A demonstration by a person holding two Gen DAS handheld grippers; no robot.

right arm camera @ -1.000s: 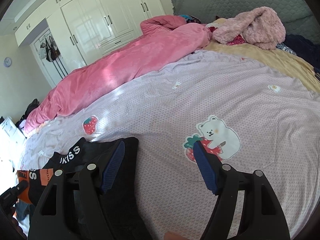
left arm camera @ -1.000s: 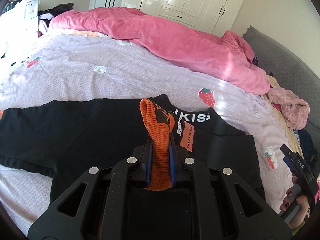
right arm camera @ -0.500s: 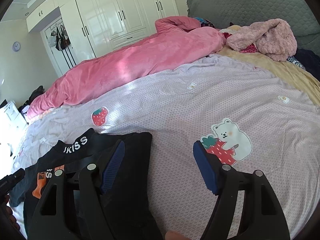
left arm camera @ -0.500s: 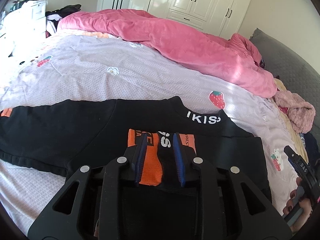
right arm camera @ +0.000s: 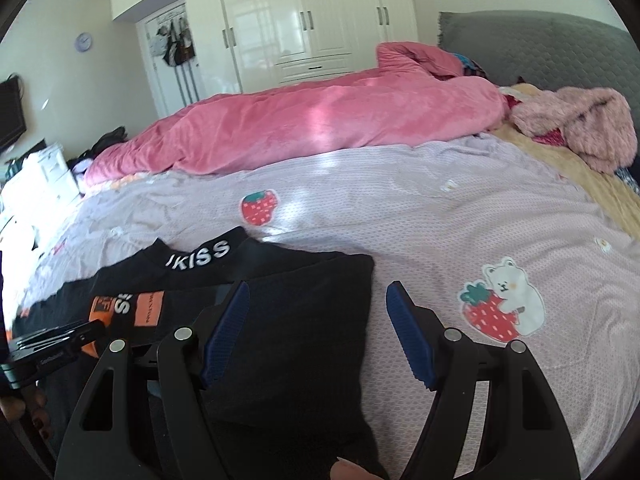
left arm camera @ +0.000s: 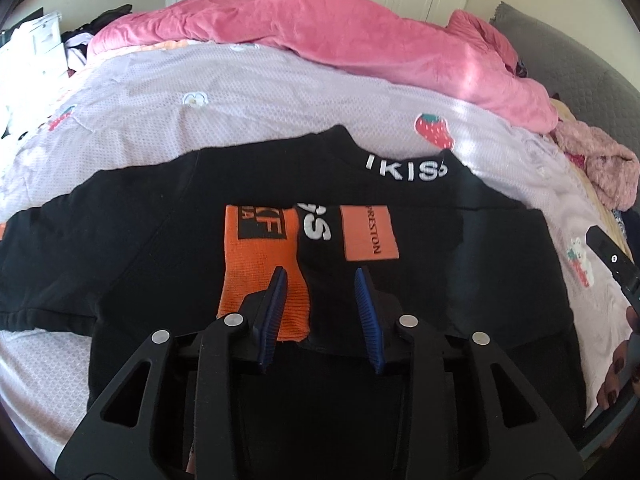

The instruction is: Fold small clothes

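A big bed (right arm camera: pixel 400 216) has a light purple sheet with strawberry pictures. A pink blanket (right arm camera: pixel 320 128) lies along its far side. White closet doors (right arm camera: pixel 304 24) stand behind. A round clock (right arm camera: pixel 83 42) hangs on the pale wall.

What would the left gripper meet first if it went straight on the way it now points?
Most likely the black top spread on the bed: the left gripper, jaws open, points over its folded-in sleeve with the orange cuff. How high it hangs above the cloth is unclear.
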